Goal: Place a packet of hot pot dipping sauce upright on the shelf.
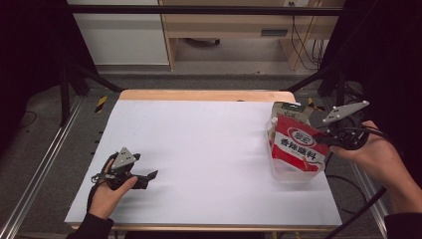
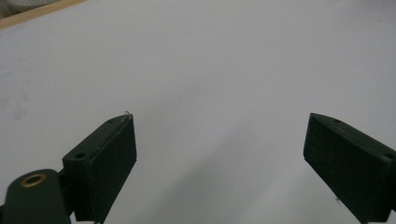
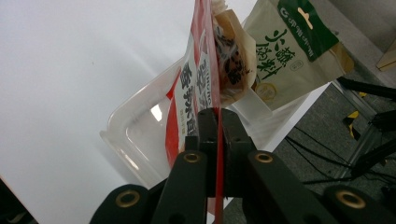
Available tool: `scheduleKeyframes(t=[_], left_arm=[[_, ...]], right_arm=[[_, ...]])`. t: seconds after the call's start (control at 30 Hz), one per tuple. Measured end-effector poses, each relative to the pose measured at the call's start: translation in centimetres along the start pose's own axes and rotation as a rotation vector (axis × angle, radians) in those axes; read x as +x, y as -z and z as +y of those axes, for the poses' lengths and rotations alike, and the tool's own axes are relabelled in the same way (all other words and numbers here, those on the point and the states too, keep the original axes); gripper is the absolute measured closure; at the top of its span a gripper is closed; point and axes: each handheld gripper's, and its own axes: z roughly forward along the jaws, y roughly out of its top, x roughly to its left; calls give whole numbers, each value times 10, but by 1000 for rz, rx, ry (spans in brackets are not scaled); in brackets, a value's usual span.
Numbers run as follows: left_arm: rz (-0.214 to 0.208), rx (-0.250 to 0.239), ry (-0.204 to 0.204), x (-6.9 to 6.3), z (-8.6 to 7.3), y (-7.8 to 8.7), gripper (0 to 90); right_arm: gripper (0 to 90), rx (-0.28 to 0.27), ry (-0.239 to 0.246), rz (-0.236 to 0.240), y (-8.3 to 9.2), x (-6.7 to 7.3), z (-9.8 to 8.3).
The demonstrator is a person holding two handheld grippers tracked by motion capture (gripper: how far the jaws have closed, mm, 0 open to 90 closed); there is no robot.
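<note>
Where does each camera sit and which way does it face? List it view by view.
High view: above the person's table edge, looking forward and down on the white table; both hands show with the left gripper and right gripper.
Left gripper view: rides the left gripper, facing bare tabletop, jaws apart.
Right gripper view: rides the right gripper, jaws clamping the red sauce packet over the clear plastic bin.
Shared: high and right gripper views both show the packet, bin and green-labelled pouch.

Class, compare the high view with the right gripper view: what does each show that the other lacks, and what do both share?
High view alone: the left gripper with open fingers, resting on the white table. Right gripper view alone: the right gripper's fingers pinching the red pouch's edge, and a brown packet behind it. Both: red pouch, green-labelled pouch, clear bin.
</note>
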Motion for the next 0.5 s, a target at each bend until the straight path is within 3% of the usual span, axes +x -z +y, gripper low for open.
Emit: scheduleKeyframes(t=[0.37,0.5], left_arm=[[-2,2,-2,0,0,0,94],[-3,5,-3,-1,0,-1,95]], right_arm=[[839,46,-6,0,0,-1,-5],[734,41,-13,-8,-1,-1,-4]])
